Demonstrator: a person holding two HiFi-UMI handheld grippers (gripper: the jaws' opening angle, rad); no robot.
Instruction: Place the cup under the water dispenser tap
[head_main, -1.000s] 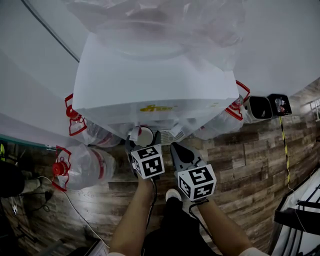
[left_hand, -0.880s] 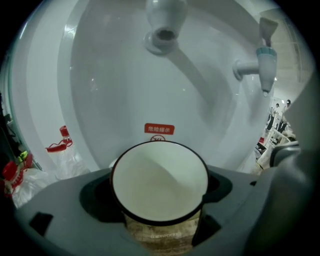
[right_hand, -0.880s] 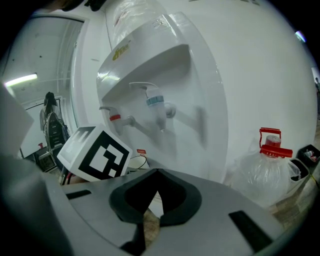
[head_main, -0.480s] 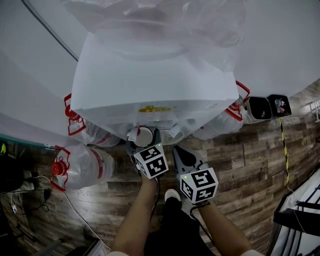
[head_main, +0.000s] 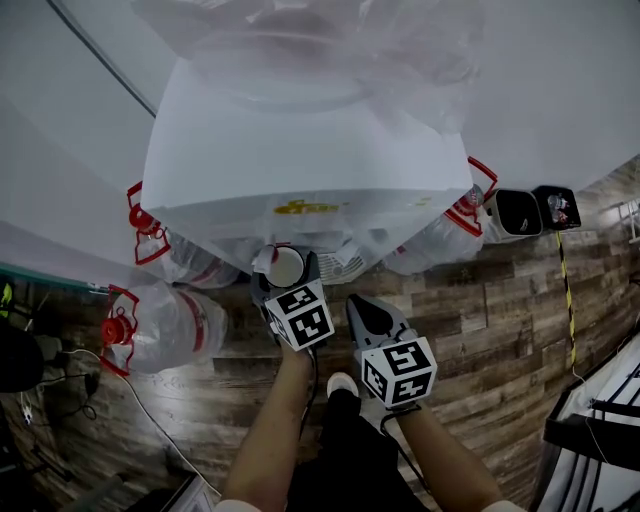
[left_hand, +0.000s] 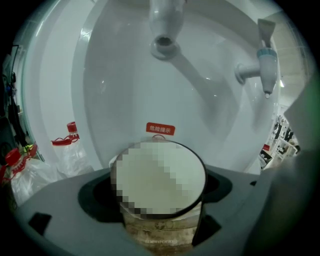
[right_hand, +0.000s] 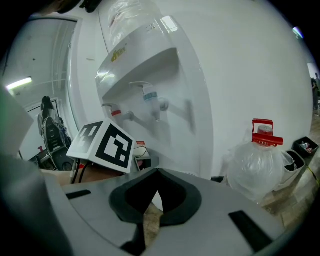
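Two grippers sit side by side just in front of the water dispenser (head_main: 300, 150), above a wood-plank floor (head_main: 470, 330). The right gripper (right_hand: 157, 176) has its jaws drawn together until the tips meet, with nothing between them. It hangs just to the right of the left one, a little short of the dispenser. The left gripper (head_main: 287, 276) is clamped on the wall of the cup (left_hand: 161, 227), which stands upright and fills the space between its pads. In the head view the cup's rim lies at the front edge of the dispenser's overhang. Beyond the cup, the left gripper view shows a small red label (left_hand: 160, 129) on the dispenser's recessed face. Higher up in that view is one tap (left_hand: 164, 35), with a blue-tipped tap (left_hand: 265, 60) off to its right. Clear water bottles (head_main: 165, 325) with red caps rest on the floor on both sides of the dispenser.
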